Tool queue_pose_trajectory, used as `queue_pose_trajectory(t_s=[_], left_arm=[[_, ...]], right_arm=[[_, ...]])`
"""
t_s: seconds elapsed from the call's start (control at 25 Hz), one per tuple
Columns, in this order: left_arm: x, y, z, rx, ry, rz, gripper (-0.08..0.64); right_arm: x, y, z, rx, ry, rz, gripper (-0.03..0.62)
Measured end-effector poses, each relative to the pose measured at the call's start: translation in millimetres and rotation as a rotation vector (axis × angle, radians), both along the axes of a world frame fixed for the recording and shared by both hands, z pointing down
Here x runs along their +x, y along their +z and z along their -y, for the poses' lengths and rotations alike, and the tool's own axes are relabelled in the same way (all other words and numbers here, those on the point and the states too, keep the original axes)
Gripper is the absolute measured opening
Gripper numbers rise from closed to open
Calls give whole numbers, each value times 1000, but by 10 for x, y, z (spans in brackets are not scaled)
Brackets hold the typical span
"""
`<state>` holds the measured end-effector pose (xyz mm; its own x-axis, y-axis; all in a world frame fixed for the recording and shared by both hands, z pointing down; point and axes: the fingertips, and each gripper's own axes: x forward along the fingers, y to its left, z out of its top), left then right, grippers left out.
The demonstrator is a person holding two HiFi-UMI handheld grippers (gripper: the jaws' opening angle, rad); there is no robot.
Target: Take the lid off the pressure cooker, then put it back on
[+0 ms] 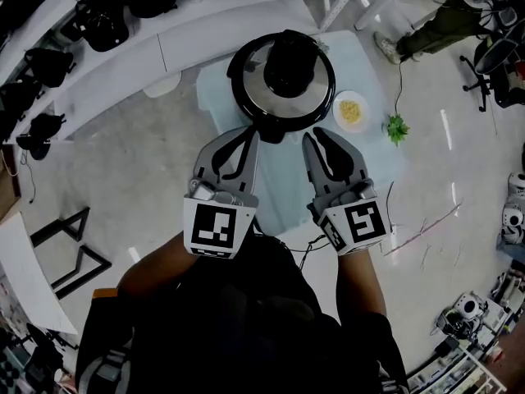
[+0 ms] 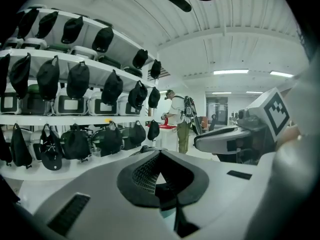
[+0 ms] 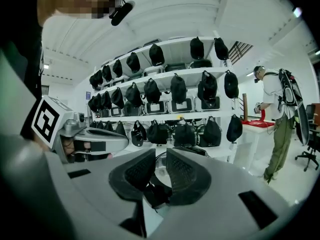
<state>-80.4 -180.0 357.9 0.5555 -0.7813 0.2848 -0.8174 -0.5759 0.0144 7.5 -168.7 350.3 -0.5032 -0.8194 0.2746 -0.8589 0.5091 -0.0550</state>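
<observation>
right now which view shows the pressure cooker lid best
The head view: the whole lid shows from above. The right gripper view catches only a shiny sliver of it; the left gripper view shows nothing clear of it.

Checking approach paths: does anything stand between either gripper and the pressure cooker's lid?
Nothing visible does. The left gripper and right gripper point at the lid across bare table. The bowl and small plant sit off to the right, outside both paths.

Lab: curved white shelves lined with black bags, office chair.
</observation>
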Motion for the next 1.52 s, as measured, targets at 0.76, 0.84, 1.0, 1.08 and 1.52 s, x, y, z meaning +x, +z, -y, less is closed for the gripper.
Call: queue_pose_trajectory(t_s=[0.76, 0.84, 1.0, 1.08, 1.52], left_arm=[[-102, 293, 1129, -7, -110, 75, 5], [-118, 342, 1178, -23, -139, 70, 5], [-113, 440, 1264, -45, -173, 72, 6], [-98, 478, 1289, -52, -182, 73, 5], [-58, 512, 1350, -64, -199, 57, 6]], right_arm=[[-122, 417, 1302, -14, -349, -190, 251], [-166, 477, 1367, -19, -407, -207, 264], [-237, 596, 1457, -30, -516, -236, 288], [-253, 651, 1475, -34, -556, -257, 294], [-356, 919, 1541, -64, -627, -335, 296]])
